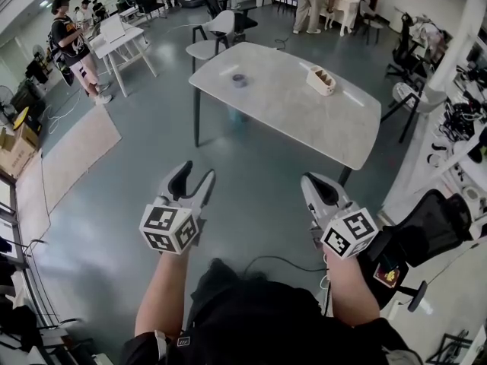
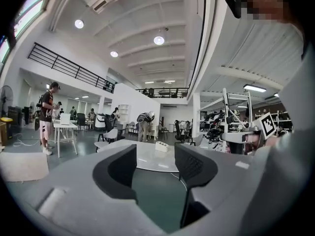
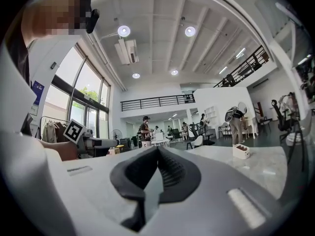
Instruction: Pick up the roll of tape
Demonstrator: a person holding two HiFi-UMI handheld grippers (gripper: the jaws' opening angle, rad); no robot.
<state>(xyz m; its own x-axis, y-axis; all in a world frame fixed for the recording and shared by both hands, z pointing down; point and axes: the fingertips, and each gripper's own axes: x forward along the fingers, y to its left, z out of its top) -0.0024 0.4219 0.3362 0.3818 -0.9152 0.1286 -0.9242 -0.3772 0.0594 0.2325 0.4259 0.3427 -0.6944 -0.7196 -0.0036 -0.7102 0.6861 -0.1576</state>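
The roll of tape point(image 1: 239, 80) is a small grey-blue ring lying near the far left corner of the white table point(image 1: 289, 120). Both grippers are held over the grey floor well short of the table, far from the tape. My left gripper point(image 1: 196, 176) is open, and in the left gripper view its jaws point(image 2: 155, 163) stand apart with nothing between them. My right gripper point(image 1: 308, 182) is shut and empty, its pads meeting in the right gripper view point(image 3: 157, 154). Neither gripper view shows the tape.
A white compartment box point(image 1: 320, 80) sits on the table's far right part. Chairs point(image 1: 217, 36) stand behind the table, and a black office chair point(image 1: 434, 226) is close at my right. At the left are a rug point(image 1: 76, 154), cardboard boxes point(image 1: 15, 147) and people by a small white table point(image 1: 122, 44).
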